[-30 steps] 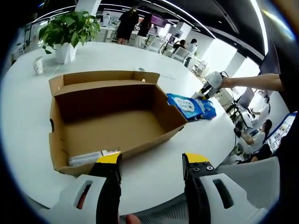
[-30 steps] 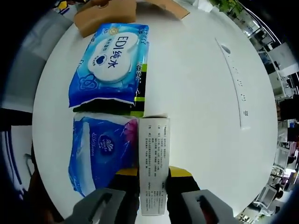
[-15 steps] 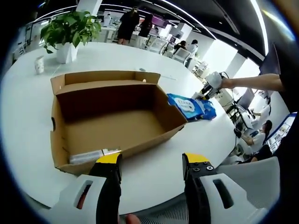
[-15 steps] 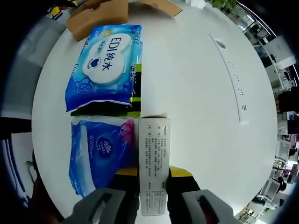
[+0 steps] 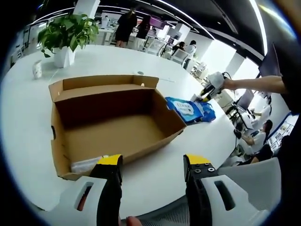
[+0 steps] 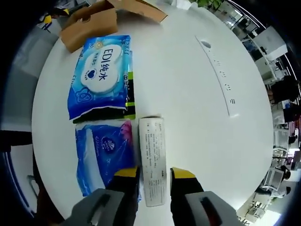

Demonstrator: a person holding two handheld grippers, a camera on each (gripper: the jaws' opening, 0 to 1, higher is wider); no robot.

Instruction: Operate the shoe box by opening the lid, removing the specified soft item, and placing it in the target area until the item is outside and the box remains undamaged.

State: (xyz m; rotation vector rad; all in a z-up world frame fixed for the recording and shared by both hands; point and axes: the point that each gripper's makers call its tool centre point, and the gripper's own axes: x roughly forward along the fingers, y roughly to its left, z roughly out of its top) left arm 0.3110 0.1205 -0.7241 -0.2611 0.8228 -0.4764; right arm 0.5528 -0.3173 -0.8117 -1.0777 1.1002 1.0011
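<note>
The open shoe box sits on the white table, lid flap folded back at its far side, a pale wrapped item in its near corner; the left gripper hovers near it, jaws spread; the right gripper, jaws apart, straddles a white carton beside two blue wipe packs right of the box.

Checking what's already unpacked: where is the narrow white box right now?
In the right gripper view, the narrow white box lies on the white table, beside the dark blue tissue pack.
</note>
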